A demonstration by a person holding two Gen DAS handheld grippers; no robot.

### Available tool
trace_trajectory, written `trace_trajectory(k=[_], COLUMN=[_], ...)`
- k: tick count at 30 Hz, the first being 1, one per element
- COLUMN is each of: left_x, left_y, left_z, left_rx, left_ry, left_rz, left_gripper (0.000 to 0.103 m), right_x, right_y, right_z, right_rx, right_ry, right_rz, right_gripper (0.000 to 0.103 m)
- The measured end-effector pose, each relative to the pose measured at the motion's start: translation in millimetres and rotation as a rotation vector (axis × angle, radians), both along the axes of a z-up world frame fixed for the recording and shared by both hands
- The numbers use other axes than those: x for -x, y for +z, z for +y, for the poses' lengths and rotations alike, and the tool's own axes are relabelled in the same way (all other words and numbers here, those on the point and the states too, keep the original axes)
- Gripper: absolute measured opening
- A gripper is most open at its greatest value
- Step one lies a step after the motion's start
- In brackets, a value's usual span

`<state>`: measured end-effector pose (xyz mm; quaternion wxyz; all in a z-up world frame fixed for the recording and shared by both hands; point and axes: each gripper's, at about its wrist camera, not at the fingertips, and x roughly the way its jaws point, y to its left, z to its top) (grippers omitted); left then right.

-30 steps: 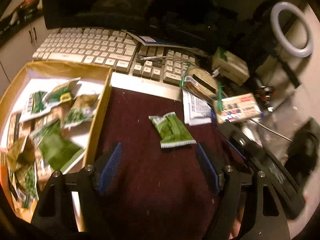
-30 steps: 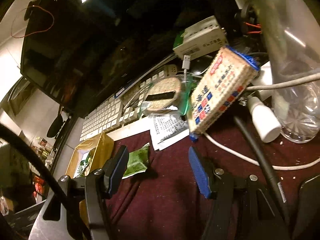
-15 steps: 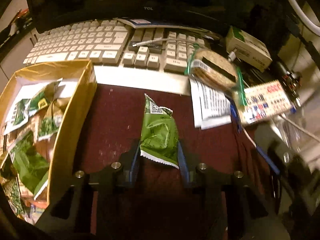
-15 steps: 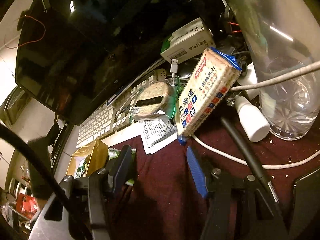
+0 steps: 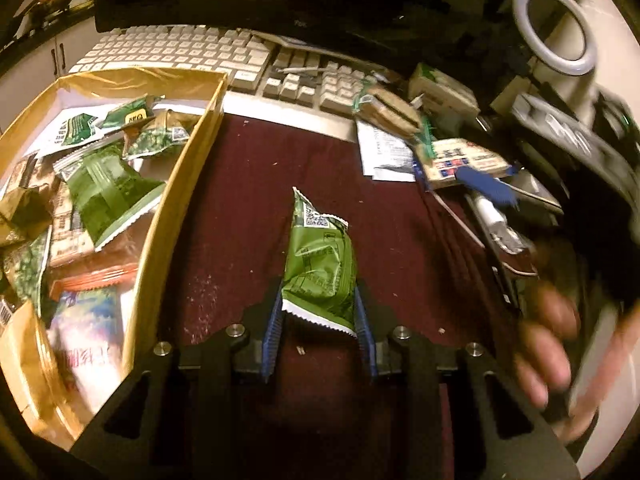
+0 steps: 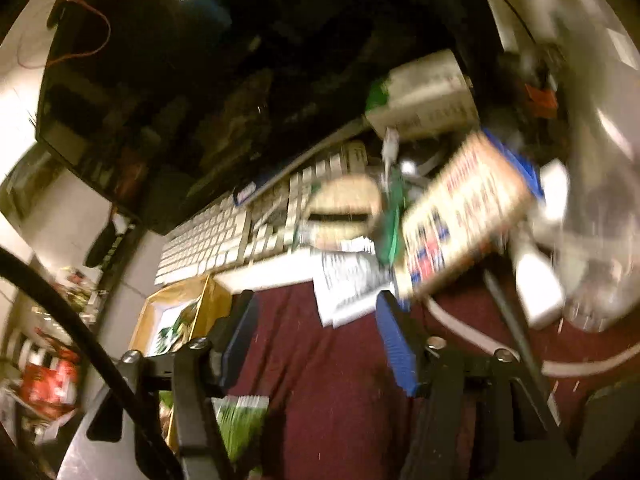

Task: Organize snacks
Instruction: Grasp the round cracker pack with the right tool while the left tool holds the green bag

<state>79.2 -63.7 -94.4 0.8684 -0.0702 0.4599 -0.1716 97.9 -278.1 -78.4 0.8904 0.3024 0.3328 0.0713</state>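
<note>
A green snack packet point(image 5: 320, 264) stands up from the dark red cloth point(image 5: 248, 208), its lower end pinched between the blue pads of my left gripper point(image 5: 318, 320), which is shut on it. Left of it sits a yellow box point(image 5: 176, 216) holding several snack packets. In the right wrist view my right gripper point(image 6: 316, 344) hangs over the cloth point(image 6: 320, 380) with its jaws opening and nothing between them. A printed cracker pack point(image 6: 460, 216) lies just beyond its right finger. The yellow box point(image 6: 180, 308) is at its left.
A white keyboard point(image 5: 180, 48) and a dark monitor run along the back. The cracker pack point(image 5: 460, 160), a paper sheet point(image 5: 384, 152), a round bagged snack point(image 5: 388, 108) and cables crowd the right. A person's hand point(image 5: 544, 344) is blurred at the right edge. A clear glass vessel point(image 6: 600, 200) stands far right.
My left gripper closed on the green packet, which had lain flat on the cloth, and drew it nearer the box. The right gripper's jaws widened and its view is now blurred.
</note>
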Motion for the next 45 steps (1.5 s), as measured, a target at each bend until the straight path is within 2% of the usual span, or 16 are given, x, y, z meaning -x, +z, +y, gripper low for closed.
trace_trajectory(k=[2,5,8,15,18,28,31,33,39,42,45], left_x=[6.1,14.6,22.1,26.3,27.2,25.6,28.0,28.3,34.4,37.1,39.5], left_y=[5.4,14.5,18.8,22.2,22.1,21.2,23.1,24.1,27.3,28.4,29.8], left_z=[1.7,6.8,14.0,25.3,30.6,34.2,34.3,34.6,37.0,38.5,41.5], left_rx=[0.027,0.046,0.077,0.117,0.128,0.155,0.149,0.153,0.152,0.153,0.163], left_ry=[0.001,-0.007,-0.012,-0.017,-0.015,-0.028,-0.025,-0.024,-0.017,-0.01,0.0], left_rz=[-0.008,-0.023,-0.025,-0.017,-0.009,0.007,-0.004,-0.004,-0.019,-0.023,-0.025], left_gripper=[0.035,0.035,0.035,0.035,0.035,0.035,0.035,0.035,0.035,0.035,0.035], right_x=[-17.2,-43.0,-64.9,-105.9,-112.2,-125.1,-123.6,-124.1,-113.3,-99.6,-81.0], right_y=[5.3,4.9,0.8,-6.2,-11.3,-16.7,-18.1,-18.2,-12.5,-6.0,5.8], right_z=[-1.9,-14.4,-21.5,13.5,24.4,42.8,45.9,52.0,56.4,57.3,54.5], right_rx=[0.035,0.035,0.04,0.188,0.242,0.329,0.355,0.365,0.368,0.368,0.319], right_ry=[-0.028,-0.085,-0.137,-0.096,-0.099,-0.1,-0.091,-0.077,-0.069,-0.07,-0.054], right_rz=[0.021,0.061,0.109,0.178,0.188,0.168,0.165,0.163,0.15,0.132,0.092], right_gripper=[0.072,0.078,0.079,0.079,0.086,0.092,0.089,0.081,0.069,0.067,0.067])
